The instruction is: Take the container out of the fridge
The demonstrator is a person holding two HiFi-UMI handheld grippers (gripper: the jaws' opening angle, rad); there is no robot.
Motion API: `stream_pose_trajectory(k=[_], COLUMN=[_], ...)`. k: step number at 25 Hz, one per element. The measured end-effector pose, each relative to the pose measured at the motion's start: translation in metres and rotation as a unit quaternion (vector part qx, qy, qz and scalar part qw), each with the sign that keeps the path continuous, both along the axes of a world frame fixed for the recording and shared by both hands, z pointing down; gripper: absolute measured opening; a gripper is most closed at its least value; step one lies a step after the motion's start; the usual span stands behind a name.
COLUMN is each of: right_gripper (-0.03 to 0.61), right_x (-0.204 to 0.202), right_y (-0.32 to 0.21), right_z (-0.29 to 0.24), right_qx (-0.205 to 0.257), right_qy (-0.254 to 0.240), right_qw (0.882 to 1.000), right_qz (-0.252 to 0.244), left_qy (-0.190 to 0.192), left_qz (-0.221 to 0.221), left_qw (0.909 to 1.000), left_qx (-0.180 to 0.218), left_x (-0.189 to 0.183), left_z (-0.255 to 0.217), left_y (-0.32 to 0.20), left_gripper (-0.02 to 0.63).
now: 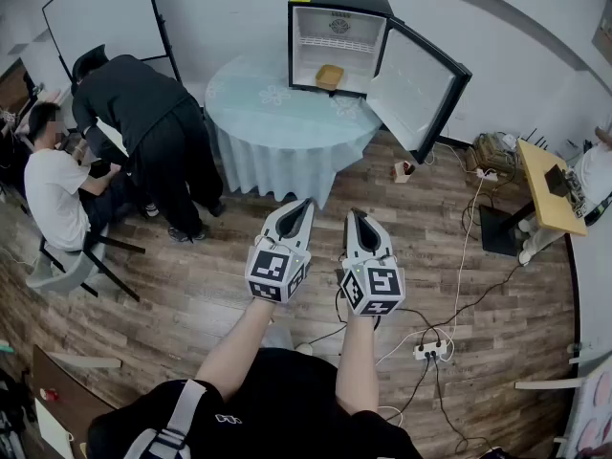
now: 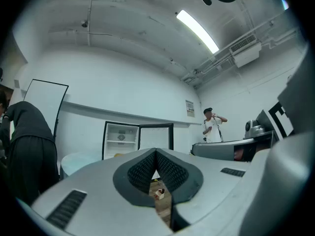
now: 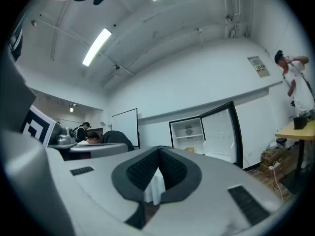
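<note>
A small black fridge [image 1: 337,41] stands on a round table [image 1: 277,113] with a pale cloth, its door [image 1: 419,89] swung wide open to the right. On its floor sits a small yellow container [image 1: 329,76]. My left gripper [image 1: 304,204] and right gripper [image 1: 356,215] are held side by side over the wooden floor, well short of the table, both shut with nothing in them. The open fridge [image 2: 120,140] is far off in the left gripper view, and the fridge [image 3: 189,135] also appears in the right gripper view.
Two people [image 1: 143,122] are at the left by a chair [image 1: 91,256]. A small box [image 1: 403,170] sits on the floor under the fridge door. Cables and a power strip [image 1: 430,350] lie at the right, beside a wooden desk [image 1: 547,185].
</note>
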State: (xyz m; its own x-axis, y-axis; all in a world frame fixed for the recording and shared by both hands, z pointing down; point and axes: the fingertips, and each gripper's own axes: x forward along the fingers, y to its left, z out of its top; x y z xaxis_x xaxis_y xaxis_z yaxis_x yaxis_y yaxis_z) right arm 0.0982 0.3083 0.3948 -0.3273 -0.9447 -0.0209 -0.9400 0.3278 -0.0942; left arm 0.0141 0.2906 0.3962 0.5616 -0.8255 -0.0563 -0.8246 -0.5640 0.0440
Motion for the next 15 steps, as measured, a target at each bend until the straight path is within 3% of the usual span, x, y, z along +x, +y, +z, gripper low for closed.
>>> stream_pose_trajectory(k=[7, 15], right_gripper=[-0.002, 0.0], right_x=[-0.011, -0.05], right_y=[-0.009, -0.038], right_z=[0.0, 0.015], right_qx=[-0.002, -0.014], right_qy=[0.004, -0.012], right_qw=[0.999, 0.997], right_qz=[-0.048, -0.082], left_qy=[0.002, -0.002], left_qz=[0.001, -0.022], left_qw=[1.0, 0.9993], left_qx=[-0.009, -0.03], left_x=[0.002, -0.03], left_z=[0.002, 0.013], left_y=[-0.004, -0.025], left_gripper=[0.0, 0.0])
